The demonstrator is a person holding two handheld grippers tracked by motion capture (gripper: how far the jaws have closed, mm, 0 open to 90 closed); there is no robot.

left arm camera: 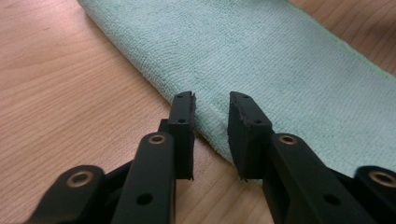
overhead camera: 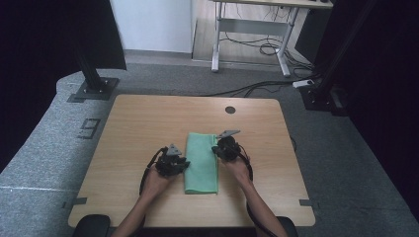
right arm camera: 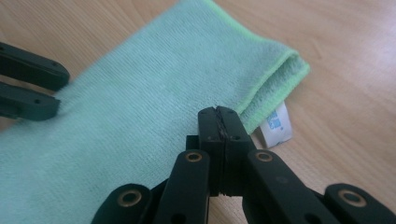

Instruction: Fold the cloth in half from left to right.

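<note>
A green cloth (overhead camera: 201, 163) lies folded in a long strip at the middle of the wooden table (overhead camera: 143, 118). My left gripper (overhead camera: 184, 165) is at the strip's left edge. In the left gripper view its jaws (left arm camera: 212, 105) stand a little apart, with the cloth's (left arm camera: 280, 60) folded edge running between them and no pad pressing on it. My right gripper (overhead camera: 218, 148) is at the strip's right edge near the far end. Its jaws (right arm camera: 219, 114) are pressed together against the cloth's (right arm camera: 140, 93) hem, beside a white label (right arm camera: 276, 123). Whether a layer is pinched is hidden.
A dark round hole (overhead camera: 230, 109) sits in the tabletop near its far edge. Black stand bases (overhead camera: 94, 89) rest on the grey floor beyond the table, and a white desk frame (overhead camera: 252, 39) with cables stands further back. Bare wood surrounds the cloth.
</note>
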